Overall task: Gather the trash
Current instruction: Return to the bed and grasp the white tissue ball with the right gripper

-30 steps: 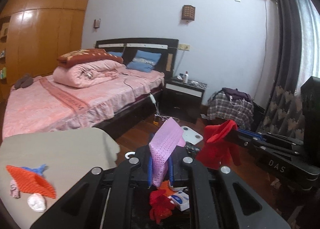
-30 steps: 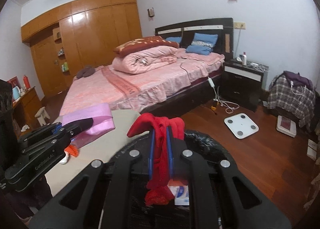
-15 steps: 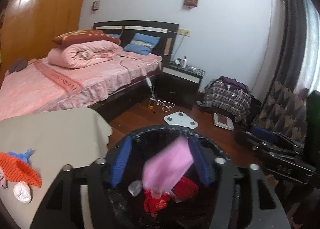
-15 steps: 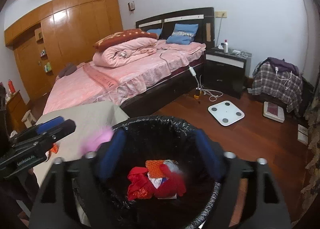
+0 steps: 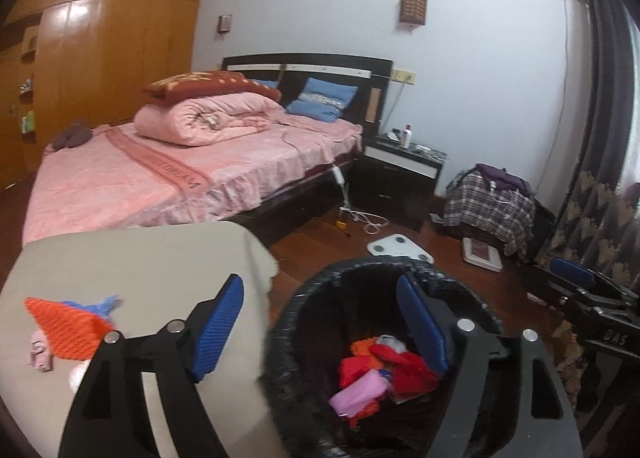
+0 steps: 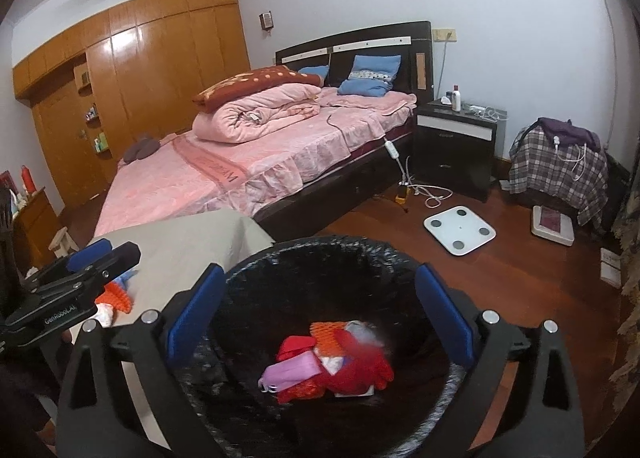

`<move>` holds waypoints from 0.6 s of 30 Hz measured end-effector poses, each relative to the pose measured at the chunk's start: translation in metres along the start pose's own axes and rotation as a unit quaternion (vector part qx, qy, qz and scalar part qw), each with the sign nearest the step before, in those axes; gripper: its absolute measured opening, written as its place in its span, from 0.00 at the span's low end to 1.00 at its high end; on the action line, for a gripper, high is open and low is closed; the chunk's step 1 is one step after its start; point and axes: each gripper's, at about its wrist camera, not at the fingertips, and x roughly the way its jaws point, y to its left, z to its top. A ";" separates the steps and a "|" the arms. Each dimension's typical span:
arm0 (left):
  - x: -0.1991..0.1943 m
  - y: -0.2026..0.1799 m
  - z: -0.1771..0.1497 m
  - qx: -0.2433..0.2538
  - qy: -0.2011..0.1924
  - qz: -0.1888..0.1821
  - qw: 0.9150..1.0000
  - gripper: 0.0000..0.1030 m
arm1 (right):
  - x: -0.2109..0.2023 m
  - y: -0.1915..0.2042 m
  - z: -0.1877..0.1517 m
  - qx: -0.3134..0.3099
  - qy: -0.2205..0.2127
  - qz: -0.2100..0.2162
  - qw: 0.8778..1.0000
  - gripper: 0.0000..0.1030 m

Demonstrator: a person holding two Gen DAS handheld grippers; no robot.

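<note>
Pink cloth (image 5: pixel 358 392) and red cloth (image 6: pixel 362 372) now in bin (image 6: pixel 256 270) — left gripper (image 5: pixel 320 334), right gripper (image 6: pixel 320 314) just opened, empty.

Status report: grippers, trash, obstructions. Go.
Left gripper and right gripper: jaws just opened, empty, over bin. Pink piece and red piece lie inside. Orange net on table. Nothing blocking.

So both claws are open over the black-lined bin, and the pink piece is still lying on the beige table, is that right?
Not quite: the pink piece lies inside the bin, as the right wrist view shows. Both claws, left and right, are open.
</note>
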 end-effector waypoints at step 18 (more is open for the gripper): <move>-0.064 0.150 -0.055 -0.043 0.001 0.196 0.980 0.77 | 0.046 0.143 -0.020 -0.054 0.039 0.123 0.990 0.91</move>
